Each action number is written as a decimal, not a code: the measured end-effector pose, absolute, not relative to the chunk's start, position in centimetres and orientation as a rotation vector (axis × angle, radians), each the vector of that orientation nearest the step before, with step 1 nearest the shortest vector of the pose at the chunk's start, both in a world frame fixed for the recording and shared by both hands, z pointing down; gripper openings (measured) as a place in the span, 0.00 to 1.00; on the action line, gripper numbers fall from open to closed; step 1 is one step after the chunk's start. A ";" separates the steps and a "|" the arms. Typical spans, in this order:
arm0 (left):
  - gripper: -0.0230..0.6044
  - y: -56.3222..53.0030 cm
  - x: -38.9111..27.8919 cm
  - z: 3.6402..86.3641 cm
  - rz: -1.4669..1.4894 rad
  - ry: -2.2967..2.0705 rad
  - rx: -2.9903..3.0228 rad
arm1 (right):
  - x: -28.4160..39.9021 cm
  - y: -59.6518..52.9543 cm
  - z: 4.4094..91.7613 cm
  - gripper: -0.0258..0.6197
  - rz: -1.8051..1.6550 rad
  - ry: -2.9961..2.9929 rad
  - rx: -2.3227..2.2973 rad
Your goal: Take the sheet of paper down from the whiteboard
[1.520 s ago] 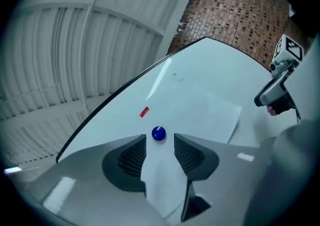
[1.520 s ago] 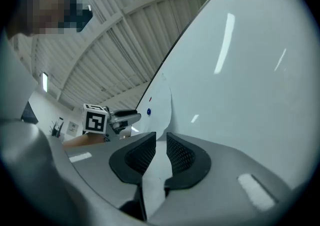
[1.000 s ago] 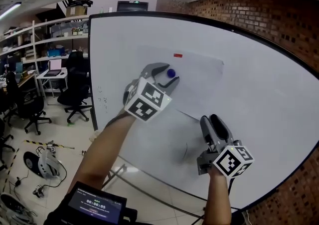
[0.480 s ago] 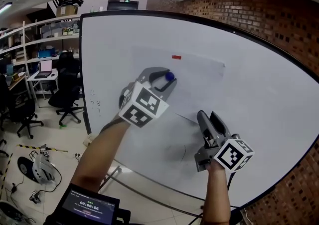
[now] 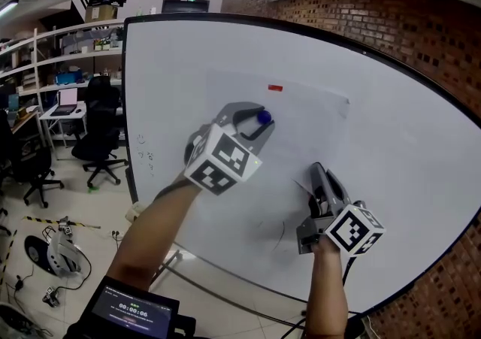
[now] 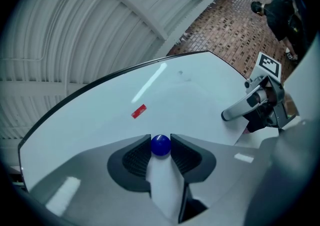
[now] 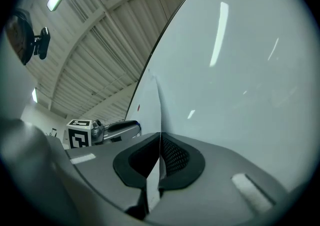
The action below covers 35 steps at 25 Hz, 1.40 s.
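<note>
The white sheet of paper [image 5: 308, 131] hangs on the large white whiteboard [image 5: 398, 157], with a small red strip magnet [image 5: 275, 88] at its top edge. The right gripper [image 5: 316, 174] pinches the sheet's lower corner (jaws pressed together on the edge). The left gripper [image 5: 260, 120] clamps a round blue magnet [image 6: 160, 145] on the sheet.

Seen edge-on just beside the whiteboard [image 7: 240, 69]: sheet of paper [image 7: 149, 107], clamped between the right gripper [image 7: 160, 142] pads. Farther from the whiteboard, near the paper, left gripper [image 7: 131, 127].
</note>
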<state>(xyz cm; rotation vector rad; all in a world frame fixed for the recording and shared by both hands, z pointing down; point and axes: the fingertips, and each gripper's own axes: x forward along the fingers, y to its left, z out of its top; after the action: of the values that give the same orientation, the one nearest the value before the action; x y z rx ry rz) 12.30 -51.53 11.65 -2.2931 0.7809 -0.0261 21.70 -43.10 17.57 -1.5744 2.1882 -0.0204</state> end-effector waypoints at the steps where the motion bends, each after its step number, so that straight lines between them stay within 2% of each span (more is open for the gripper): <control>1: 0.23 -51.5 12.4 11.7 -0.023 0.777 -2.292 | 21.8 -43.1 17.7 0.06 -0.019 2.183 -1.573; 15: 0.23 -48.6 11.7 12.4 0.150 0.728 -2.358 | 24.0 -41.3 19.6 0.06 -0.048 2.067 -1.517; 27: 0.23 -45.2 3.6 15.9 0.515 0.674 -2.594 | 20.8 -36.7 21.1 0.06 0.005 1.987 -1.506; 35: 0.23 -43.5 1.3 20.5 0.576 0.680 -2.770 | 18.8 -32.2 23.9 0.06 0.008 1.971 -1.549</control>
<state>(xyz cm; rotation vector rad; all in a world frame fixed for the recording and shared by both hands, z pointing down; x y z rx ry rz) 1.30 -43.51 20.50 -2.7697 0.6796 0.5760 18.78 -32.21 23.88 -1.5491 1.9709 0.0077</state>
